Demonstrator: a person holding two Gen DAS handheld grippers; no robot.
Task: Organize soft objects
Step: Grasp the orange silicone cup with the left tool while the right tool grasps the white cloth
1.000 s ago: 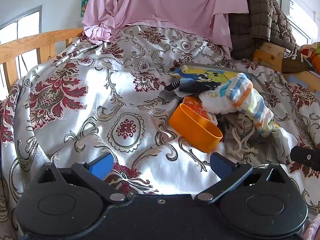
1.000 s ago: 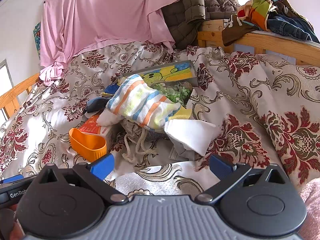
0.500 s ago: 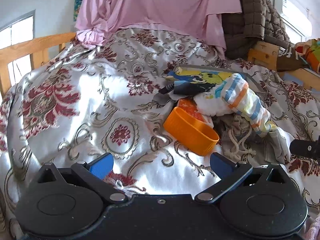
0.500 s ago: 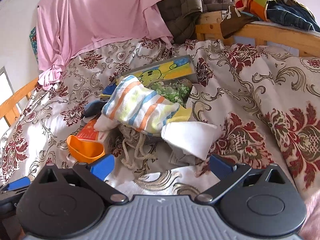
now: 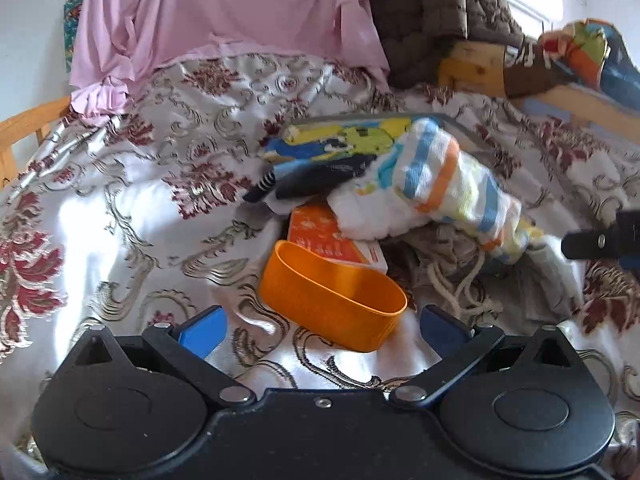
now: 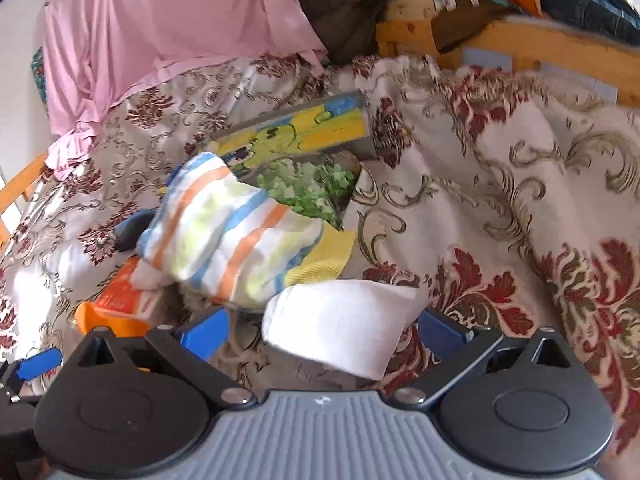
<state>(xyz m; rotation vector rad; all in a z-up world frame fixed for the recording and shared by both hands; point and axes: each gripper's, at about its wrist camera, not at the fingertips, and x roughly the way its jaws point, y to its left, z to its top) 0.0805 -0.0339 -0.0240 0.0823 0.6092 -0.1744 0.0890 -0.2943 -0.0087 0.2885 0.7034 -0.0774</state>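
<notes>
Both grippers closer to pile than second ago. Right gripper point(image 6: 322, 330) spread wide, white cloth point(image 6: 340, 320) just between its fingers, not pinched; grasp looks imminent. Left gripper point(image 5: 322, 326) also spread, empty, orange band point(image 5: 332, 296) right ahead. Striped towel point(image 6: 228, 232) tops heap mid-bed, overlapping open box point(image 6: 304, 140). Bedspread point(image 6: 500, 200) right of pile offers open room; wooden rail point(image 6: 540, 48) bounds far edge.

Your left gripper point(image 5: 322, 326): black body, two round discs behind blue fingers point(image 5: 202, 330), silver pivot screws at the link arms, one small centre screw. Your right gripper point(image 6: 322, 326): same black linkage and blue fingertips point(image 6: 204, 332), but a grey ribbed centre plate between the discs.
</notes>
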